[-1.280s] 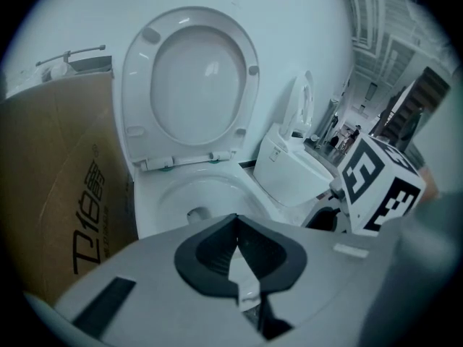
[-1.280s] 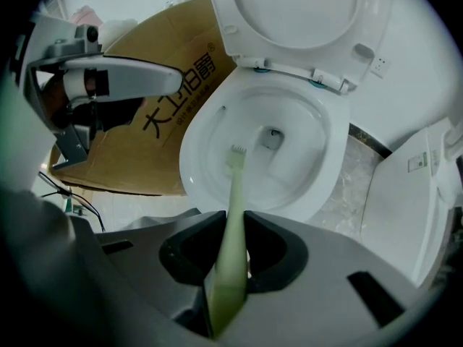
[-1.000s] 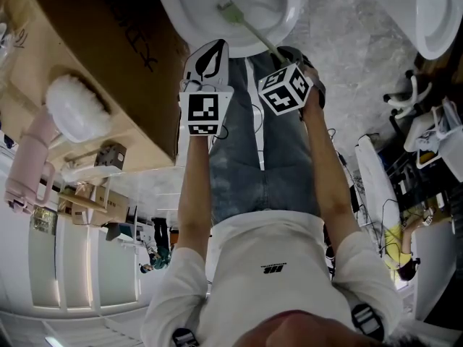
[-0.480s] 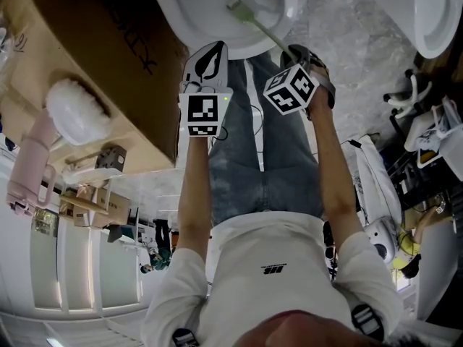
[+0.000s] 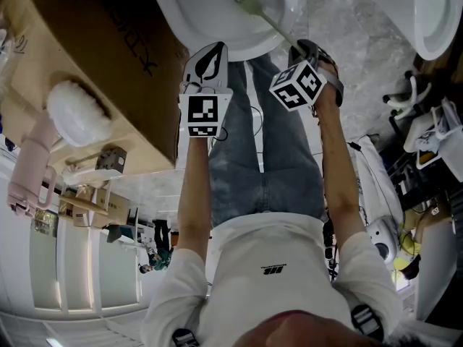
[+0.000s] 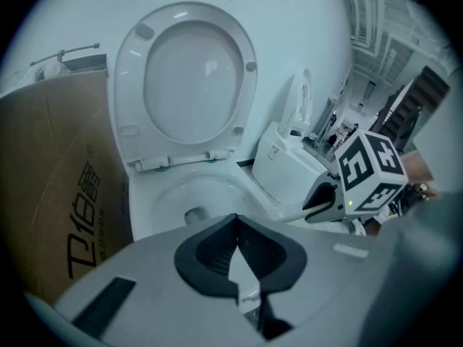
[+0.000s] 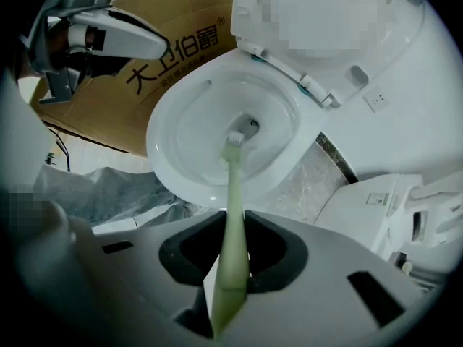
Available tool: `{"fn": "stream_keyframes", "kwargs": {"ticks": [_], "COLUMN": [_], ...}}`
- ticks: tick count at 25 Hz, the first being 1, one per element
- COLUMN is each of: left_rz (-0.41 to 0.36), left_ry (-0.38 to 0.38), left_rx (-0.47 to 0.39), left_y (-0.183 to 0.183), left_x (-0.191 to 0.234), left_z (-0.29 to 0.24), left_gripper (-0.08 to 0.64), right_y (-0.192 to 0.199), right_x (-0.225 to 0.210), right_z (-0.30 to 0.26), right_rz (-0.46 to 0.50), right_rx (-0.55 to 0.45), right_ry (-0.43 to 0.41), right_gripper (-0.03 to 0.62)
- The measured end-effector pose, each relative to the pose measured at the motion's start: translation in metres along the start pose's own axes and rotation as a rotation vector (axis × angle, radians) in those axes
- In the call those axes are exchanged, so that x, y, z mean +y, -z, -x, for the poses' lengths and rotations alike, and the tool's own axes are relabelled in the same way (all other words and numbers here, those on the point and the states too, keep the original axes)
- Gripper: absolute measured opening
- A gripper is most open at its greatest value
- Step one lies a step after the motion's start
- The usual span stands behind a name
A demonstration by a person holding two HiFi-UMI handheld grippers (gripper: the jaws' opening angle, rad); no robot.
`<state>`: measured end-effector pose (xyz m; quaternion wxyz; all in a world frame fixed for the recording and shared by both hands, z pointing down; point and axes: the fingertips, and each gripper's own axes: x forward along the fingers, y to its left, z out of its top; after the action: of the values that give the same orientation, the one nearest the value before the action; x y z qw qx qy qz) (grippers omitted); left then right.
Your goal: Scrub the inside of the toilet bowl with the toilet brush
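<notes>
**Toilet brush in bowl, right hand-held gripper on its handle**

Head view: The white toilet bowl (image 5: 189, 20) stood at the top edge. A cardboard box (image 5: 101, 42) stood just beside it on the left. The right hand-held gripper (image 5: 295, 50) hung near the bowl's near rim. The pale green toilet brush (image 5: 262, 19) slanted from it down into the bowl. The left hand-held gripper (image 5: 208, 53) hung over the same rim, apart from the brush.

Left gripper view: The jaws were pressed together at the tips, with nothing between them. Beyond them lay the toilet bowl (image 6: 189, 194), its seat lid (image 6: 192, 78) raised upright. A second toilet (image 6: 289, 166) stood just to the right.

Right gripper view: The jaws pinched the toilet brush (image 7: 231, 215) by its handle. The brush head lay inside the toilet bowl (image 7: 170, 168), at the drain opening in its bottom. Whether the bristles touched the porcelain could not be told.
</notes>
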<state>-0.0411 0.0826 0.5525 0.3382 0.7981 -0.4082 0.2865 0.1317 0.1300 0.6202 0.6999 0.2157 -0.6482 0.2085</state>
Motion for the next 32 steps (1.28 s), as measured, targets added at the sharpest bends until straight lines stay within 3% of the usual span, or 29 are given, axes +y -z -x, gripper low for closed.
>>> {"fn": "stream_keyframes", "kwargs": {"ticks": [22,32], "left_rz": [0.004,0.011], "left_ry": [-0.003,-0.007], "left_rx": [0.003,0.003], "left_y": [-0.009,-0.012], "left_x": [0.008,0.016], "left_z": [-0.009,-0.01], "left_gripper": [0.01,0.01], "right_y": [-0.019,-0.035], "right_x": [-0.062,-0.084], "right_z": [-0.001,0.001], "right_rz": [0.054,0.013], "right_rx": [-0.01,-0.011], "right_ry": [0.1,0.106], "right_gripper": [0.071,0.071]}}
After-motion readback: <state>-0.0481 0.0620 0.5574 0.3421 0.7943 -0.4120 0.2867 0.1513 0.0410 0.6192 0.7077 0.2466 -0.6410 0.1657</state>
